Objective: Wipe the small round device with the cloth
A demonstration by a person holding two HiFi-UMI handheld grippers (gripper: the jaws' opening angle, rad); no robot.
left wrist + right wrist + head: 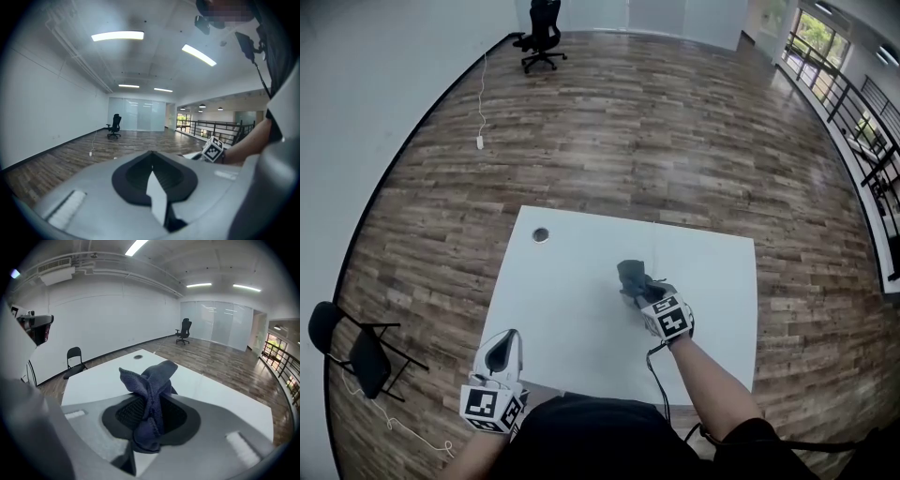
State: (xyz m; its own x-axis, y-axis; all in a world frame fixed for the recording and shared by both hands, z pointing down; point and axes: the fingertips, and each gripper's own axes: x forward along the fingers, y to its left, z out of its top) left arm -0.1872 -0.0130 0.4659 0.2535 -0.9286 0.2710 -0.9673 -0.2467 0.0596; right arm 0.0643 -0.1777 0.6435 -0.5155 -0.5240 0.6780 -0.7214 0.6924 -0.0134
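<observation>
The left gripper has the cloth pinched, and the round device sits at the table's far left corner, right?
No: the right gripper pinches the cloth, as the right gripper view shows. The round device is at the table's far left corner.

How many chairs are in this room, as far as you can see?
2. A black office chair stands far across the wooden floor; a black folding chair stands left of the white table. Others may be out of view.

left tongs [501, 352] closed, empty, positioned beside the torso [581, 436]. right tongs [636, 289] clamped on cloth [149, 394], forearm [712, 384] extended forward.
</observation>
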